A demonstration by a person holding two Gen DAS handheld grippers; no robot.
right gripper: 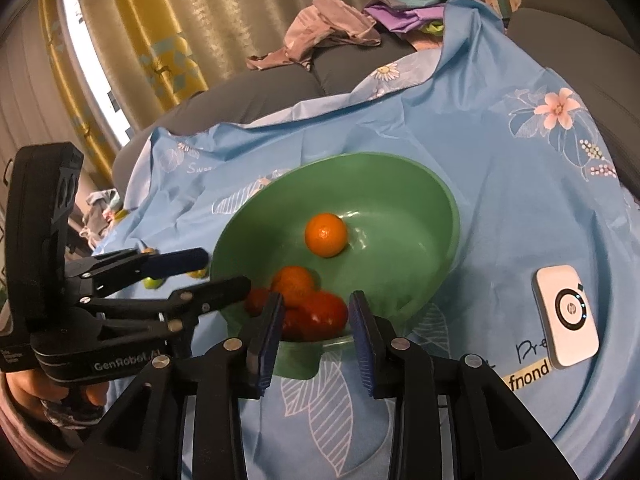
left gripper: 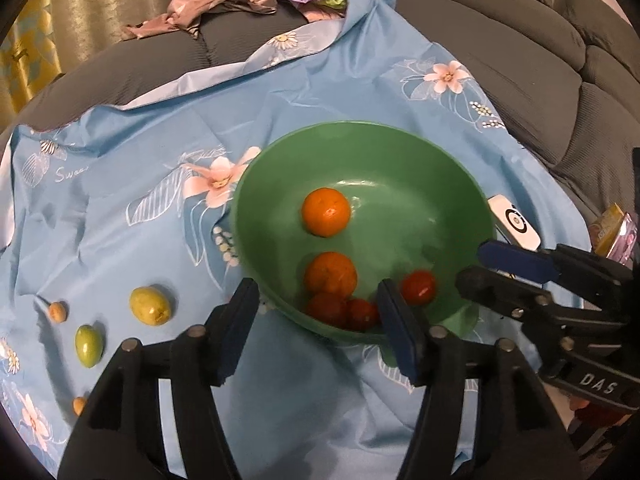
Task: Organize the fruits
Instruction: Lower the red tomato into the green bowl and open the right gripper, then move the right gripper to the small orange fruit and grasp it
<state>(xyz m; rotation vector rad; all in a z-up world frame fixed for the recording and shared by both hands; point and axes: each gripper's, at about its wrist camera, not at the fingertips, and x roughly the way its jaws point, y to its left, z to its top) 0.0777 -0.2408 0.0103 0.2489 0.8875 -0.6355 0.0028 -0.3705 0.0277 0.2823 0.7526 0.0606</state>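
**Q:** State the location of the fruit.

**A:** The round green plastic bowl holds two orange mandarins and a cluster of small red tomatoes against its near wall. Outside the bowl, on the light blue flower-printed cloth, lie a yellow-green oval fruit, a smaller green oval fruit and two small tan round fruits, all well apart from the bowl on its left. The cloth covers what looks like a grey sofa, not a bench.

**Q:** State the condition of both tools.

**A:** Left gripper: jaws spread wide, empty, positioned at the near rim of the bowl. Right gripper: jaws parted, empty, facing the tomato cluster across the near rim. In the left wrist view the right gripper enters from the right, beside the bowl.

**Q:** Which step is in hand?

**A:** Judged from the layout, collection is partly complete: the orange and red fruit is in the bowl, while the green and tan fruit remains outside. No fruit is in transit.

**Q:** What does the next move call for?

**A:** Probably the left gripper, being nearer, swings left to the yellow-green oval fruit, straddles it and closes gently; the smooth rounded skin may roll on the soft cloth. The white rounded electronic device right of the bowl is not fruit; leave it.
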